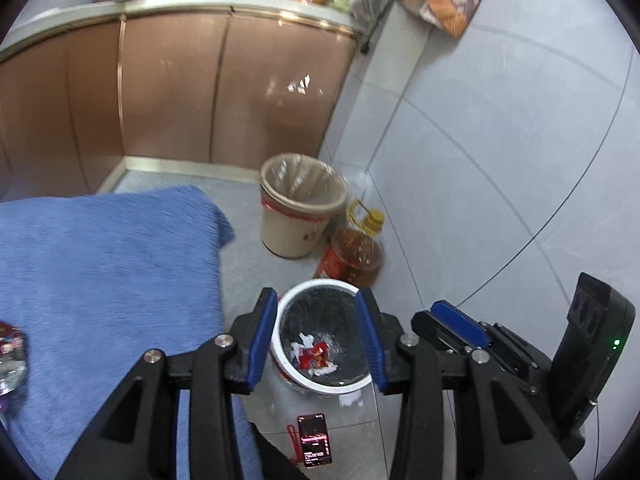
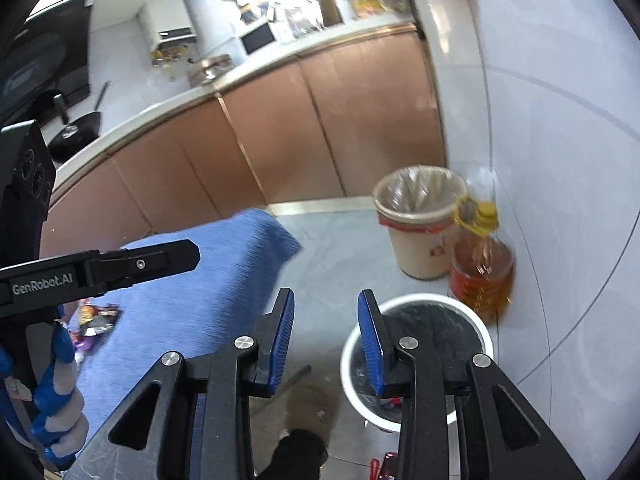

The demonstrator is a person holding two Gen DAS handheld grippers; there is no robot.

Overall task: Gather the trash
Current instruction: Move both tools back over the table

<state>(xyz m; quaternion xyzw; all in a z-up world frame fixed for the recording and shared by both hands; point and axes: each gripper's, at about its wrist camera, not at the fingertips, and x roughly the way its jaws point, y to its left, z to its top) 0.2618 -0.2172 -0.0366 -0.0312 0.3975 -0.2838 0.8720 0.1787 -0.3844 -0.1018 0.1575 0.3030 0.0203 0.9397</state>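
Brown cabinet fronts point(image 1: 168, 92) along the far wall, under a cluttered surface point(image 1: 120, 4) with a pot and a white appliance on it

Blue cloth point(image 1: 104, 280) draped over a nearer surface at the left, its corner hanging toward the floor; grey tiled floor point(image 1: 480, 140) to the right of it

Beige bin point(image 1: 298, 210) with a clear liner standing on the floor near the cabinet corner, and just beside it a large oil bottle point(image 1: 358, 254) with a yellow cap and handle

White bin point(image 1: 320, 344) with a black liner closest to the camera, holding crumpled white paper and a red wrapper point(image 1: 314, 358) at its bottom: collected trash already inside

Left tongs point(image 1: 320, 344) spread apart directly above the white bin, nothing between the blue pads

Right tongs point(image 2: 326, 344) likewise released and empty, hovering beside the white bin point(image 2: 416, 360) over the floor, next to the cloth's edge

Colourful snack wrappers point(image 2: 98, 318) lying on the blue cloth at the left, away from both bins; another shiny wrapper point(image 1: 12, 356) at the cloth's left edge in the left wrist view

Small dark phone point(image 1: 316, 440) with a red lanyard on the floor, just in front of the white bin
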